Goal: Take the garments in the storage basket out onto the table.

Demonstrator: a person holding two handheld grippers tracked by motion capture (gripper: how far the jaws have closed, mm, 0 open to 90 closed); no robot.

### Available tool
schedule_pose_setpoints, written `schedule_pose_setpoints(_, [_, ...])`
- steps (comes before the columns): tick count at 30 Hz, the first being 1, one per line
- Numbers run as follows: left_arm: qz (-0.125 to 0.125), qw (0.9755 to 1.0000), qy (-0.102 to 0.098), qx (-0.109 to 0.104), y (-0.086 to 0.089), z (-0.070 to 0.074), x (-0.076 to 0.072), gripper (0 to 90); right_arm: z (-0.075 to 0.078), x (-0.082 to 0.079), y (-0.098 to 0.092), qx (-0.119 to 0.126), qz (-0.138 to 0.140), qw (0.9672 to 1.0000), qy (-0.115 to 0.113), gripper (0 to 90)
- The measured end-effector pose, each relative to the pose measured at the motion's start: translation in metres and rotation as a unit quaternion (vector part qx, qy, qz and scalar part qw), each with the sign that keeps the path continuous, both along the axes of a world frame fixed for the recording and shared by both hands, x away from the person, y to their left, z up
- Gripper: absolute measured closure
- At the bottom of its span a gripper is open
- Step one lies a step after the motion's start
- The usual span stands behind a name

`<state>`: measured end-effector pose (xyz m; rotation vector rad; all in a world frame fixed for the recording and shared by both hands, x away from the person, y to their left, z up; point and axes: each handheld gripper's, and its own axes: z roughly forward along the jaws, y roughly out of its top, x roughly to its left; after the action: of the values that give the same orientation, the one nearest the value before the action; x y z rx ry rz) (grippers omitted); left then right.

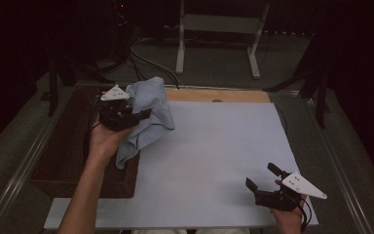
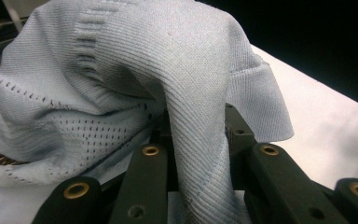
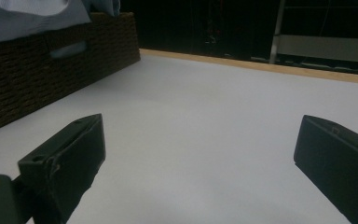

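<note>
The left gripper (image 1: 137,116) is clamped on a pale blue knit garment (image 1: 148,114), its jaws drawn nearly together with a thick fold of fabric bunched between them, as the left gripper view shows up close. The garment hangs from that grip over the right-hand wall of the woven brown basket (image 1: 63,156), partly above the basket's rim and partly above the white board (image 1: 214,161) just beside the basket. Its long axis runs from the raised bunch at the far end down to a loose tail trailing toward the person along the basket's edge. The right gripper (image 1: 263,179) sits well apart from the basket, low over the board's near corner, jaws spread wide with nothing between them. The garment lies far-left of that idle gripper, so the left hand is plainly the nearer, and the likely next move is to carry the cloth away from the basket and onto the open board.
</note>
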<state>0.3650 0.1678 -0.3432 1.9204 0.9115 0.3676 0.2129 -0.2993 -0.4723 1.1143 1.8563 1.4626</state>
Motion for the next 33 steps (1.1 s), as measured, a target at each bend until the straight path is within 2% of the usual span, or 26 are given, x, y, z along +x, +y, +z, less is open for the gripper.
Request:
schedule_pose_setpoints(9, [-0.013,0.9999,-0.002,-0.004,-0.013,0.003,0.001,77.2,0.000,0.000,0.000,0.001,0.000,1.0000,0.000,2.3])
schedule_pose_setpoints(21, [-0.034,0.9993,0.001,-0.012,-0.038,-0.001,0.004,77.2,0.000,0.000,-0.001,0.001,0.000,1.0000,-0.002,2.3])
schedule_pose_setpoints(24, [-0.038,0.9991,0.001,-0.020,-0.041,-0.001,0.005,77.2,0.000,0.000,-0.001,0.001,0.000,1.0000,-0.002,2.3])
schedule_pose_setpoints(33, [-0.045,0.9988,0.000,-0.020,-0.052,-0.001,0.006,77.3,0.001,0.000,0.000,0.000,0.001,1.0000,-0.001,2.3])
